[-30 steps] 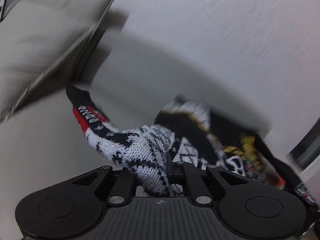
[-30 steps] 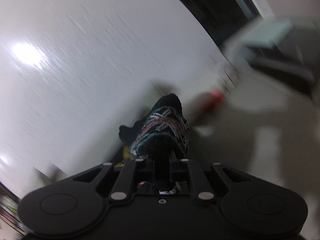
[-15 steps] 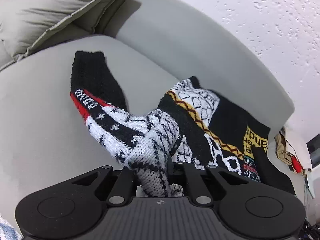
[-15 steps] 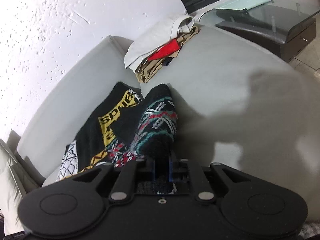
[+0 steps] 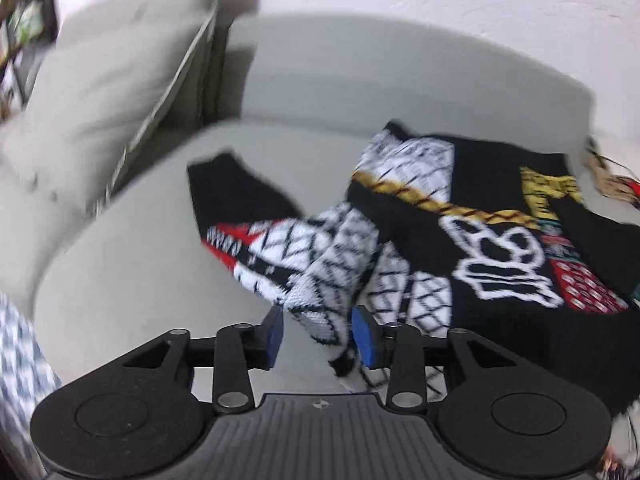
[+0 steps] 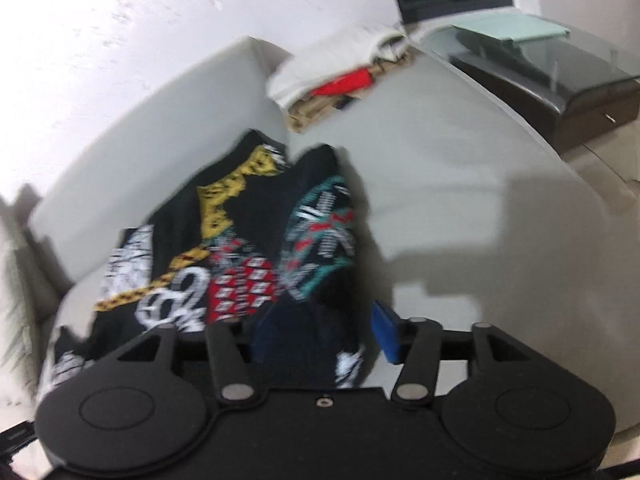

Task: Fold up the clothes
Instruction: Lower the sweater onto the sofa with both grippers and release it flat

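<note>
A patterned knit sweater [image 5: 472,240] is spread over the seat of a grey sofa [image 5: 132,264], its upper part lying against the backrest. In the left wrist view, the left gripper [image 5: 316,336] is seen with its jaws parted, the blue pads [image 5: 273,334] standing apart on either side of a white sleeve with a black lattice pattern [image 5: 320,264]. The knit lies between the pads, but no clamping is shown. Beyond it, the sleeve's black cuff [image 5: 232,192] rests flat on the seat, with a red band beside it.

On the sweater's black front, large white outlined characters are seen beside a gold chain-like stripe and a yellow patch with dark lettering. The frames are blurred, and none of this writing can be read with confidence.

In the right wrist view, the right gripper [image 6: 326,340] is likewise held with its jaws wide, a dark part of the sweater [image 6: 308,344] lying between the blue pads [image 6: 386,336]. A sleeve with teal, red and white motifs [image 6: 324,228] is folded over the body.

A pale cushion [image 5: 100,92] stands at one end of the sofa. A stack of folded clothes [image 6: 340,80], white on top with red and tan beneath, rests at the other end. A glass-topped table [image 6: 532,52] is seen beyond.
</note>
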{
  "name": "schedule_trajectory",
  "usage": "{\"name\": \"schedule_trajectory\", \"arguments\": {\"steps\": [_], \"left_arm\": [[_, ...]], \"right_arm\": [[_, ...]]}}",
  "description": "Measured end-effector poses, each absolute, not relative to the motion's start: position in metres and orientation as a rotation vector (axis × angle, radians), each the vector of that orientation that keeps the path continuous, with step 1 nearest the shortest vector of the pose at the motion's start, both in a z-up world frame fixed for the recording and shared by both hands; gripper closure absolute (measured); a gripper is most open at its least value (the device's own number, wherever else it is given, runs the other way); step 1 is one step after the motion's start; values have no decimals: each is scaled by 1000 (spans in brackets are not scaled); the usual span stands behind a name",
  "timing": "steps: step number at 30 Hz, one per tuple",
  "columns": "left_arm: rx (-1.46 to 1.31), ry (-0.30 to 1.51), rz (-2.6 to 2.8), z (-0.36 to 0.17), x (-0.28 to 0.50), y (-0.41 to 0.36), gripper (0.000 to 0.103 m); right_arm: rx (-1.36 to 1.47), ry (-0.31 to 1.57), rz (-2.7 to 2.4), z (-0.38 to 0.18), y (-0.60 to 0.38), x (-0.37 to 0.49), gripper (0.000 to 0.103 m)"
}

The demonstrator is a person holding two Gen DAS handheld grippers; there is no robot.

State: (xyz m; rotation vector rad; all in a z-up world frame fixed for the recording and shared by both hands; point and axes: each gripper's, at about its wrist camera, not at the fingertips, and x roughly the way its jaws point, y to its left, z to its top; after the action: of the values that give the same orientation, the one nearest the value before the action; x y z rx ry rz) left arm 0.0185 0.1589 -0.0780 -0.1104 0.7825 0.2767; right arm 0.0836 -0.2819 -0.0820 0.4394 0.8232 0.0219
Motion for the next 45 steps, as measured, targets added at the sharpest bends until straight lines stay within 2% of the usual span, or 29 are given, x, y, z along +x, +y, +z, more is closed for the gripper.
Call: {"name": "schedule_trajectory", "arguments": {"steps": [3, 5, 8, 9, 15, 20, 22, 23, 24, 26, 32, 38, 45], "left_arm": [[-94, 779, 189, -81, 16, 142, 53], [-86, 783, 131, -85, 17, 130, 50], [-59, 854, 78, -114, 33, 102, 55], [-52, 876, 62, -124, 39, 92, 56], [99, 902, -5, -165, 51, 51, 58], [113, 917, -19, -153, 50, 52, 57], [100, 914, 11, -140, 55, 51, 47], [99, 914, 30, -133, 59, 50, 38], [105, 915, 48, -127, 64, 48, 34], [121, 920, 61, -118, 75, 43, 34], [61, 903, 59, -108, 108, 44, 29], [17, 938, 39, -127, 126, 47, 28], [-13, 963, 48, -142, 131, 56, 28]], "right_arm": [[414, 802, 79, -73, -274, 71, 39], [373, 838, 117, -88, -258, 79, 43], [310, 892, 173, -111, -234, 90, 83], [287, 909, 192, -119, -226, 94, 86], [100, 998, 238, -172, -181, 110, 86], [20, 969, 260, -159, -175, 105, 85], [36, 920, 266, -141, -177, 110, 82], [44, 895, 269, -131, -178, 112, 73], [49, 869, 271, -123, -179, 115, 61], [30, 813, 268, -111, -176, 129, 51], [-56, 809, 198, -117, -153, 198, 50], [-72, 868, 94, -158, -147, 275, 55], [-188, 953, 71, -200, -140, 318, 55]]}}
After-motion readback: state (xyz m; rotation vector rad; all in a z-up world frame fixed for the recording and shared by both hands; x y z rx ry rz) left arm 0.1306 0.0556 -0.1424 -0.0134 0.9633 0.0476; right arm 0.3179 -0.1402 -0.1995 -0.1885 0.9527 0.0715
